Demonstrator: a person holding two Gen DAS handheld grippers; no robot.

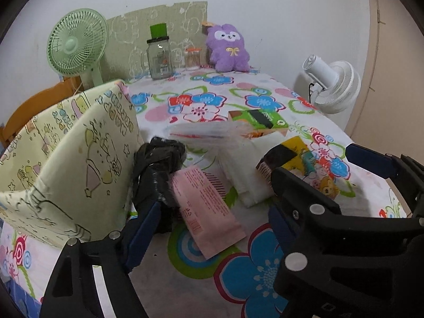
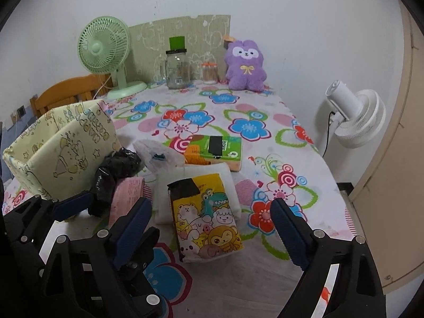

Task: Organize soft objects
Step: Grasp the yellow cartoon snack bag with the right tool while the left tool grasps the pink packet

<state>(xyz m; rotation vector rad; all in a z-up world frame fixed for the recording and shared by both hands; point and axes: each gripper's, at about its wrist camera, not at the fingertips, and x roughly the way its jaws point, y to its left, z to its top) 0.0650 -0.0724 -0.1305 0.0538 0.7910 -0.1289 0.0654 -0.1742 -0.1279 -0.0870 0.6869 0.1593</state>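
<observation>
A pale yellow fabric basket (image 1: pixel 66 159) (image 2: pixel 61 156) stands at the table's left. Beside it lie a crumpled black plastic bag (image 1: pixel 159 164) (image 2: pixel 116 172), a pink packet (image 1: pixel 209 209) (image 2: pixel 127 198), a white soft pack (image 1: pixel 246 167) (image 2: pixel 190 185), a yellow cartoon tissue pack (image 2: pixel 206 217) (image 1: pixel 307 167), a green tissue pack (image 1: pixel 257 122) (image 2: pixel 214 151) and a clear plastic bag (image 2: pixel 156 153). My left gripper (image 1: pixel 209 225) is open around the pink packet, its left finger by the black bag. My right gripper (image 2: pixel 212 228) is open around the cartoon pack.
At the back stand a green fan (image 2: pixel 106 53), a glass jar (image 2: pixel 177 71), a cotton-swab jar (image 2: pixel 209 73) and a purple plush (image 2: pixel 245 66). A white fan (image 2: pixel 355 116) stands off the table's right edge. A wooden chair (image 2: pixel 66 92) is at the left.
</observation>
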